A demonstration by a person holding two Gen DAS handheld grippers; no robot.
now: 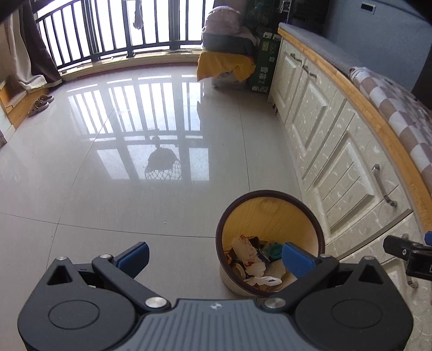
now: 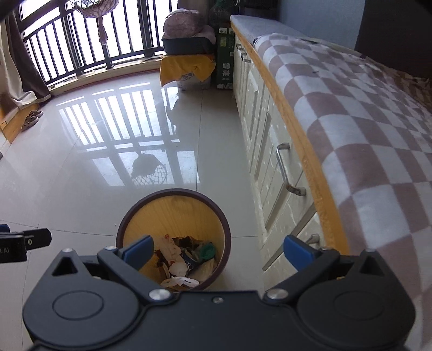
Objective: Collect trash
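Trash (image 2: pixel 183 259) lies heaped in the bin (image 2: pixel 172 197) just below and ahead of both grippers, left (image 1: pixel 214 255) and right (image 2: pixel 218 251), each spread wide and empty; floor around looks bare, so collection seems done or nearly so.

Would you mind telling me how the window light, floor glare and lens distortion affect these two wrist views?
Left wrist: the window is blown out white, its railing mirrored as glare on the floor; the cabinet bows from fisheye. Right wrist: same floor glare, the checked cloth curves strongly; the trash bin interior stays sharp and evenly lit.
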